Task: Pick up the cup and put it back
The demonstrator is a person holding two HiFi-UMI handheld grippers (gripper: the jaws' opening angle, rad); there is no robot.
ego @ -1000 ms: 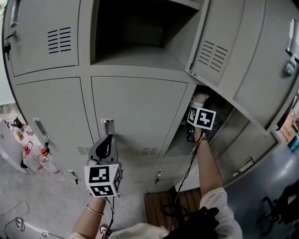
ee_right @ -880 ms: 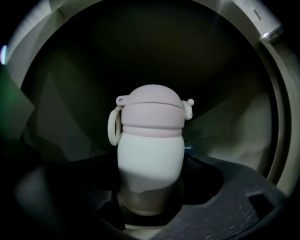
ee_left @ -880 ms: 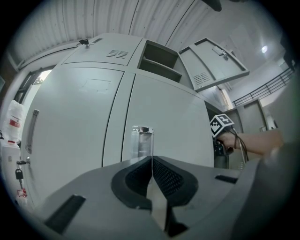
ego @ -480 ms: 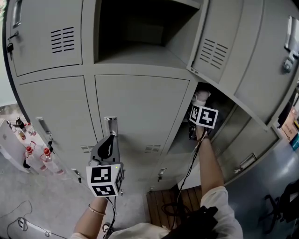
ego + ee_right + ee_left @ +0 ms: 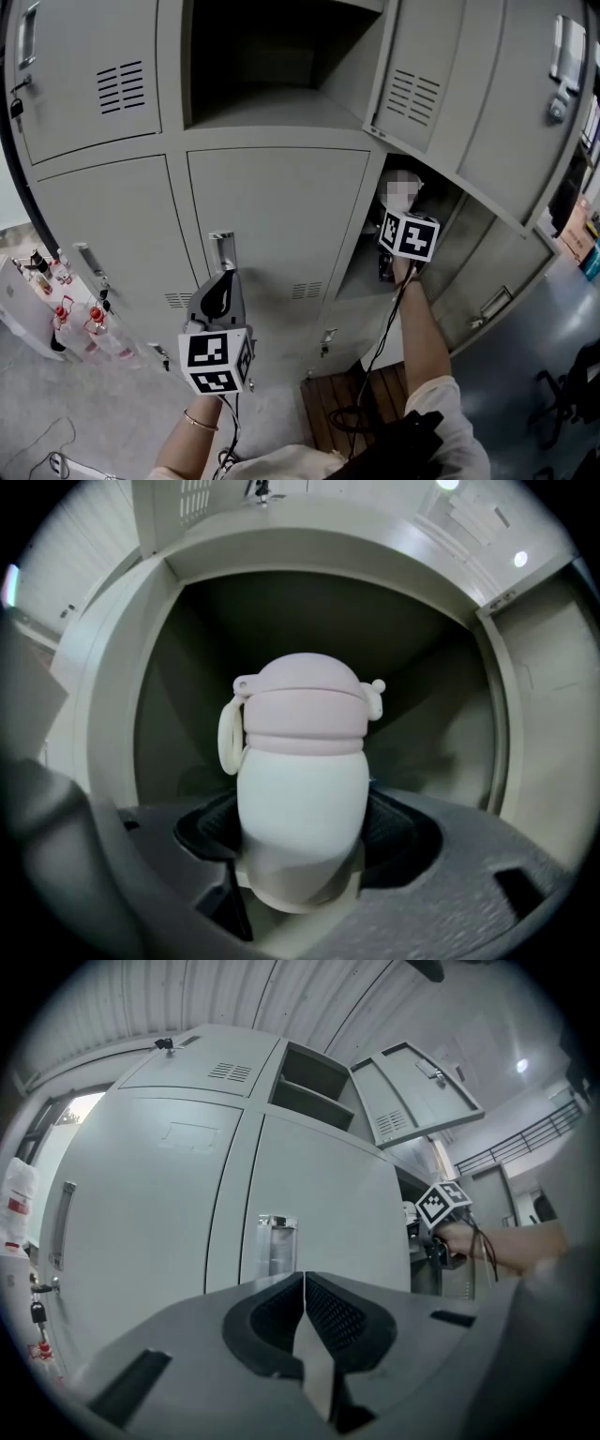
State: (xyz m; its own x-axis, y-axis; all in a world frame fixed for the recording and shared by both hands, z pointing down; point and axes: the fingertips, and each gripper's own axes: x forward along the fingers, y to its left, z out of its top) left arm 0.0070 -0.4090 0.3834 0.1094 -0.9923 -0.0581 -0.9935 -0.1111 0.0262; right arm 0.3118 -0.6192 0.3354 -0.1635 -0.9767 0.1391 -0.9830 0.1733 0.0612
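Reference: open locker compartment (image 5: 309,611).

1. Clearance: inside the compartment there is free room between the cup (image 5: 300,780) and both side walls, and between its pink lid and the ceiling. An open upper door (image 5: 412,84) overhangs the compartment mouth.
2. Contents: the cup, upright, is the only item seen inside.
3. Right gripper (image 5: 302,841): at the compartment mouth, jaws wide, pads pressed on the cup's white body.
4. Left gripper (image 5: 305,1312): left of the compartment, before a closed door (image 5: 277,225), jaws together, empty.
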